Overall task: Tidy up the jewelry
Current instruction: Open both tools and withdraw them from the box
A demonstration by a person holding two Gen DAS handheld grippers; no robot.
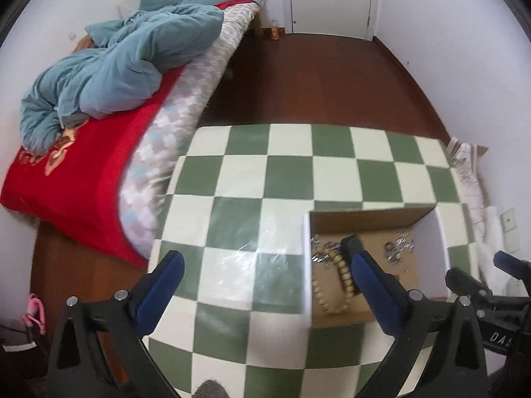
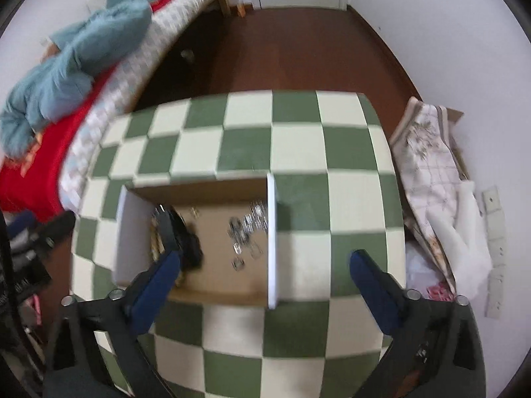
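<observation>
An open cardboard box (image 1: 371,219) (image 2: 219,285) with white side walls sits on the green-and-white checkered table (image 1: 252,179) (image 2: 298,152). Inside lie a wooden bead bracelet (image 1: 335,282) on the left and several small silver jewelry pieces (image 1: 400,248) (image 2: 247,229) on the right. My left gripper (image 1: 265,258) is open, its right finger over the box by the bracelet; that finger shows dark in the right wrist view (image 2: 181,235). My right gripper (image 2: 265,262) is open and empty, above the box's near right wall.
A bed (image 1: 109,139) with a red blanket and blue duvet lies left of the table. Folded cloth and a box (image 2: 434,179) stand against the wall on the right. Dark wood floor (image 1: 315,76) and a white door are beyond.
</observation>
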